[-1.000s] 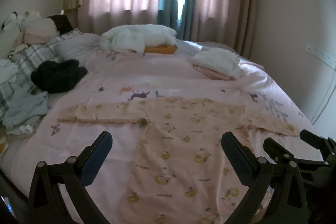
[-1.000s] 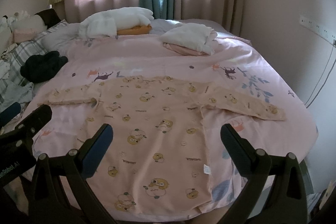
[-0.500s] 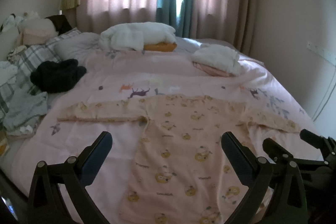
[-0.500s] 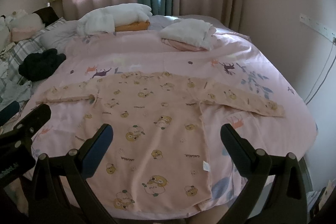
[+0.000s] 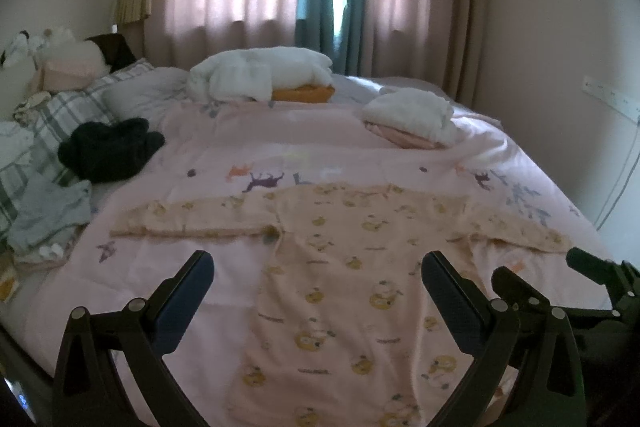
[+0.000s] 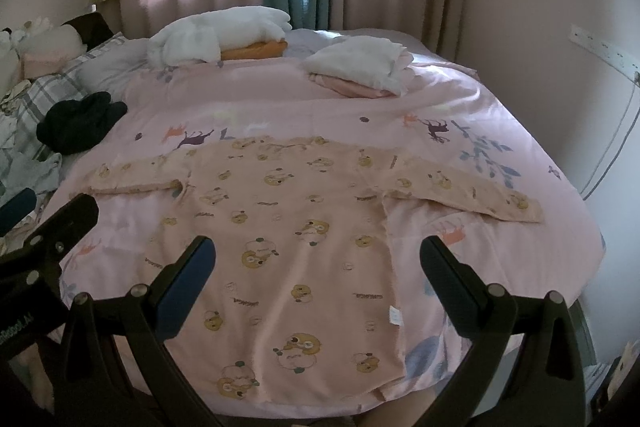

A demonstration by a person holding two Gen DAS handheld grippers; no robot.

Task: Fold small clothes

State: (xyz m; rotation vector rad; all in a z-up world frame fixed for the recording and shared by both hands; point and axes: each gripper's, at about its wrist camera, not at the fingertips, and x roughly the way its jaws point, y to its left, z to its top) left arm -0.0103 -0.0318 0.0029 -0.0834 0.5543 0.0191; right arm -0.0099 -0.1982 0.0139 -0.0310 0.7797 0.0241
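Little change since 1 s ago: views drift slightly. Printed shirt [image 6: 288, 227] stays flat on bed [image 6: 500, 107], sleeves spread. Left gripper [image 5: 316, 291], right gripper [image 6: 318, 277] both wide open, empty, hovering near hem. Folding not started.

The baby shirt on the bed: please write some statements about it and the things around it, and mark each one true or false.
1. The baby shirt lies spread flat with both sleeves stretched out to the sides. True.
2. The right gripper is shut on the shirt's hem. False: its jaws stand wide open and hold nothing.
3. The left gripper is open. True.
4. The folded white cloth lies on top of the shirt. False: it rests on a pink folded piece farther back on the bed, apart from the shirt.
5. The black garment lies beside the plaid pillow. True.
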